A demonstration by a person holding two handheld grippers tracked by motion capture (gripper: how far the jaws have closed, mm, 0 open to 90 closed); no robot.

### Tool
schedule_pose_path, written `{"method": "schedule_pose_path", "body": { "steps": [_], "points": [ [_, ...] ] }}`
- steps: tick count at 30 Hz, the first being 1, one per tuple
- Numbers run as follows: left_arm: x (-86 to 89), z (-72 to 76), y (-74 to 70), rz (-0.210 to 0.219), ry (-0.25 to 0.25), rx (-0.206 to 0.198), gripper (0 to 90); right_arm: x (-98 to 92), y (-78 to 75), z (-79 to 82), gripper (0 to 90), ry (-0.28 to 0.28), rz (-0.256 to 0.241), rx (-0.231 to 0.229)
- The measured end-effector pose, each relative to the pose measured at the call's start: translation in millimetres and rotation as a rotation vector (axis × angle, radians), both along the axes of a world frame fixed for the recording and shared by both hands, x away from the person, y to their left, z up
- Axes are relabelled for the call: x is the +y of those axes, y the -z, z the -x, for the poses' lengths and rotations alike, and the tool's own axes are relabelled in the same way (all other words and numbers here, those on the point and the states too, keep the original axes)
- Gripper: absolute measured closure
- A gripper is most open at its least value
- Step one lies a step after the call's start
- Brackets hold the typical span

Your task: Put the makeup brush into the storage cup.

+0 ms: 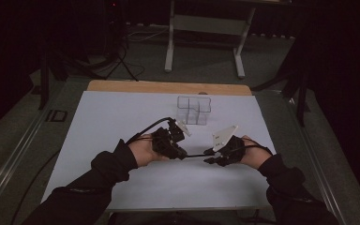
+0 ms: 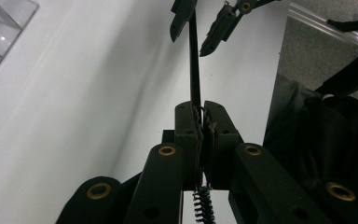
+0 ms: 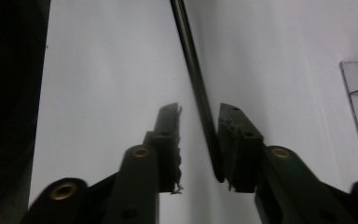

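Left tool point(image 2: 200, 122): clamped on thin black rod point(image 2: 194, 70), bristled end behind, lower centre of frame.
Right tool point(image 3: 199, 122): jaws apart around rod's free end, likely taking over.
Clear organiser point(image 1: 194, 109): upper centre of bench point(image 1: 122, 117), probable destination.

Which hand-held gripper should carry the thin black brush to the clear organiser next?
Left hand-held gripper, probably: its jaws are shut on the thin black bristled brush; the right hand-held gripper stands open around the handle end. The clear plastic compartment organiser sits ahead.
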State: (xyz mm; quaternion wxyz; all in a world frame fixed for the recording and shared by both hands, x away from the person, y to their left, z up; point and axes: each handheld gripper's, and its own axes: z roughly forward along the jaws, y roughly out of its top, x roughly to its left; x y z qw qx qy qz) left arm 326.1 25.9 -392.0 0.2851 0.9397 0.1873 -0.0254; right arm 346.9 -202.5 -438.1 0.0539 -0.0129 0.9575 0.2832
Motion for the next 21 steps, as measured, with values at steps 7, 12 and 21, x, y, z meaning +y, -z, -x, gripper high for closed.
{"method": "schedule_pose_path", "body": {
  "steps": [7, 12, 21],
  "points": [
    [-0.4, -0.5, 0.8, 0.032, 0.008, 0.015, 85.6, 1.6, 2.3, 3.4, 82.7, -0.051, 0.036, -0.003],
    [0.6, -2.3, 2.7, 0.049, 0.018, 0.028, 85.2, 1.6, 2.9, 7.5, 85.2, -0.099, 0.056, -0.006],
    [3.1, -3.0, -2.8, 0.114, -0.016, -0.003, 64.2, -1.2, 2.2, 9.1, 85.6, -0.101, 0.047, 0.016]
  ]
}}
